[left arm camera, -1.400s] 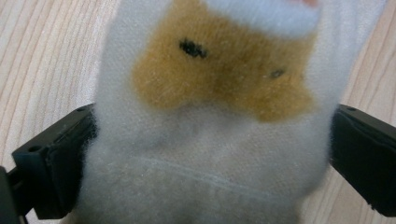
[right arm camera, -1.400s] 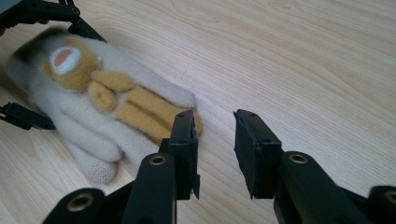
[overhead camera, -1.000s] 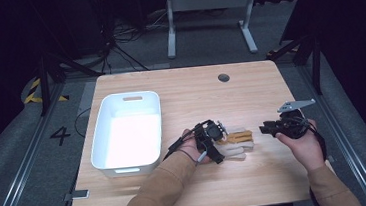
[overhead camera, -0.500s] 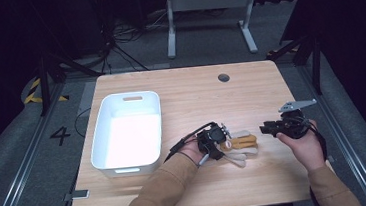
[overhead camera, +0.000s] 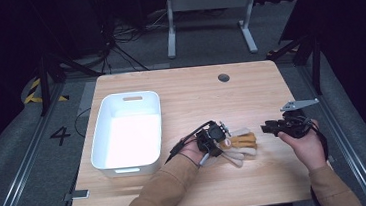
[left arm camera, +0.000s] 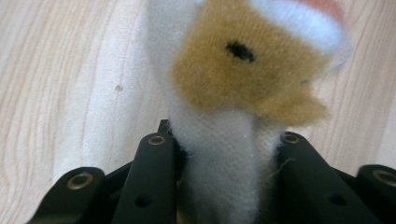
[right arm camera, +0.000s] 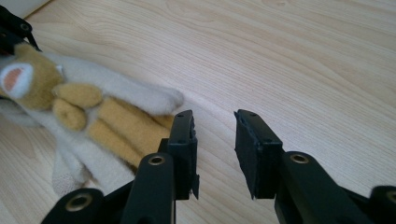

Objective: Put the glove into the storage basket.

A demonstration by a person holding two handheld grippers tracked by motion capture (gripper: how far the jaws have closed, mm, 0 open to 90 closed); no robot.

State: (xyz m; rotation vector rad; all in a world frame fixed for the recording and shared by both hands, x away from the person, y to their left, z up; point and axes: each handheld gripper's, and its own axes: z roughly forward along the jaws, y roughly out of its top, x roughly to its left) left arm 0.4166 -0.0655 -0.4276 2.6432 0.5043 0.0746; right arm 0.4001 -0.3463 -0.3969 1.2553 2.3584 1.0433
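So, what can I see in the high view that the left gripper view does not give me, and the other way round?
The high view alone gives the white bin, the right tool hanging open past the toy's far end, both forearms and the floor around the table. The left gripper view alone gives the grip close up: the two black jaws press on the soft toy's white part, and a black stitched dot sits on its tan patch. Both share the toy, the left tool holding it, and the wooden tabletop.
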